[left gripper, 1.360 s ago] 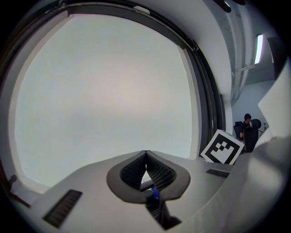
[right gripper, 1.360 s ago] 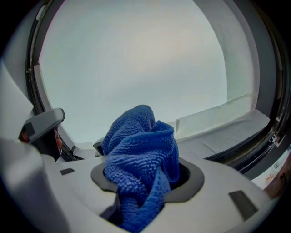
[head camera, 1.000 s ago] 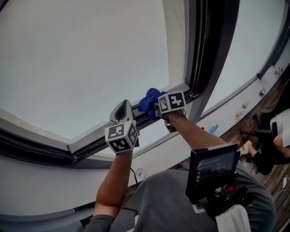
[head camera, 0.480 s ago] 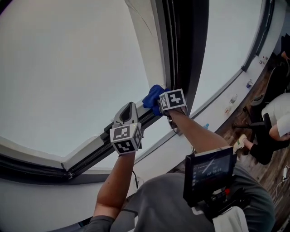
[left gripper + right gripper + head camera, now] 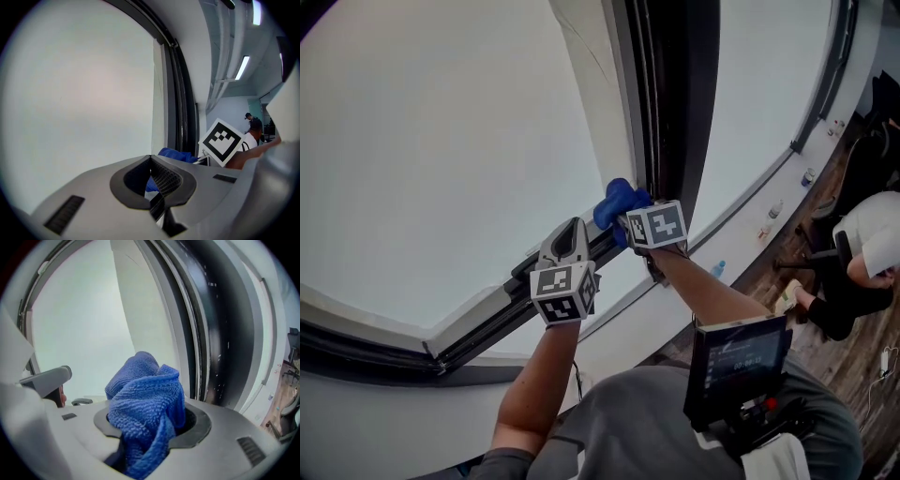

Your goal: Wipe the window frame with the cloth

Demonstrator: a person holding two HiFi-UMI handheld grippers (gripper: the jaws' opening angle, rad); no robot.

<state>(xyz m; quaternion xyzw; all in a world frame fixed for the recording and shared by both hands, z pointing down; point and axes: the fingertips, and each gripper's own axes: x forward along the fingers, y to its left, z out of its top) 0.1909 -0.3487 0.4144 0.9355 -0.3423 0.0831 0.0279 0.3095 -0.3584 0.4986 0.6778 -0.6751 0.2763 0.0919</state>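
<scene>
A bunched blue cloth [image 5: 617,202] [image 5: 145,404] [image 5: 176,155] is pinched in my right gripper [image 5: 626,217] [image 5: 146,426], which is shut on it. The cloth sits at the corner where the white sill meets the dark upright window frame [image 5: 661,103] [image 5: 213,338]. My left gripper [image 5: 569,236] [image 5: 152,180] rests shut and empty on the sill, just left of the cloth, its jaws together. The dark bottom track [image 5: 502,305] runs down-left from the cloth.
Large pale window panes [image 5: 441,141] fill the left. A second pane [image 5: 759,84] lies right of the upright. A screen device [image 5: 739,361] hangs at the person's chest. Small bottles [image 5: 769,220] stand on the right sill; another person [image 5: 862,253] sits at far right.
The right gripper and the cloth have moved along the sill into the corner by the dark upright. The left gripper has followed. The head view has swung.
</scene>
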